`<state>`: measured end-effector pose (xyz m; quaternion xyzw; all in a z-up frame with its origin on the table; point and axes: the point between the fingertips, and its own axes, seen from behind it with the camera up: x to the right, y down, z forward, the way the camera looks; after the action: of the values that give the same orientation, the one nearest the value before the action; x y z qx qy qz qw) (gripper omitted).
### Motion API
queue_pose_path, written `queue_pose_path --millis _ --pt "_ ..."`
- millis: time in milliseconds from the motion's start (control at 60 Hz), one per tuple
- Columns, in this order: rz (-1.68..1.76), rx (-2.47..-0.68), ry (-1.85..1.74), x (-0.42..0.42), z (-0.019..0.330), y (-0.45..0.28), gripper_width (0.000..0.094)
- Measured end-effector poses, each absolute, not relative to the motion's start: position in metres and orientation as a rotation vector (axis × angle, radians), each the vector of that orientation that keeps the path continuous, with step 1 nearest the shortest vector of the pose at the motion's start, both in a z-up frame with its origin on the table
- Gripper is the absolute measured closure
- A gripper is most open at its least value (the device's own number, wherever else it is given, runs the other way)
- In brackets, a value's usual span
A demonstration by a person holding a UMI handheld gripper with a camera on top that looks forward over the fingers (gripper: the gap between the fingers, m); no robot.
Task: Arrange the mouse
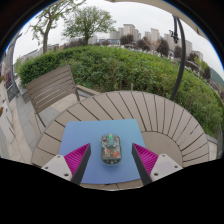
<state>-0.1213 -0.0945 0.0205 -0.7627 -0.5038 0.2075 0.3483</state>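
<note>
A small dark mouse with coloured markings and a green light at its far end lies on a blue mat on a round wooden slatted table. My gripper is open. Its pink pads stand to either side of the mouse, with a clear gap on each side. The mouse rests on the mat between the fingertips, near the mat's near edge.
A wooden chair stands at the table's far left. A green hedge runs beyond the table, with trees and buildings behind it. The mat's far half lies bare ahead of the mouse.
</note>
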Motion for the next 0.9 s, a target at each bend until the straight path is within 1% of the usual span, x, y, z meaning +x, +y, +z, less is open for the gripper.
queue_pose_path --millis 33,67,200,267,317,417,550,667,900 --pt "0.532 -1.998 -1.307 -0.109 0.035 -0.099 0.0074" --pt "0.535 -2.017 -1.299 -0.096 0.052 -0.103 0.0087" --pt "0.471 -2.068 -1.314 -0.025 0.115 -0.121 0.0084" --pt "0.454 -2.078 -1.324 0.007 0.140 -0.134 0.0078" --pt "0.450 -2.087 -1.325 0.029 0.152 -0.142 0.0079" --pt "0.426 -2.111 -1.313 0.063 0.163 -0.153 0.0083" --pt "0.417 -2.103 -1.322 0.078 0.171 -0.155 0.0083" --pt "0.387 -2.029 -1.335 0.075 0.180 -0.139 0.0085" --pt "0.453 -2.081 -1.315 0.066 0.183 -0.144 0.0084"
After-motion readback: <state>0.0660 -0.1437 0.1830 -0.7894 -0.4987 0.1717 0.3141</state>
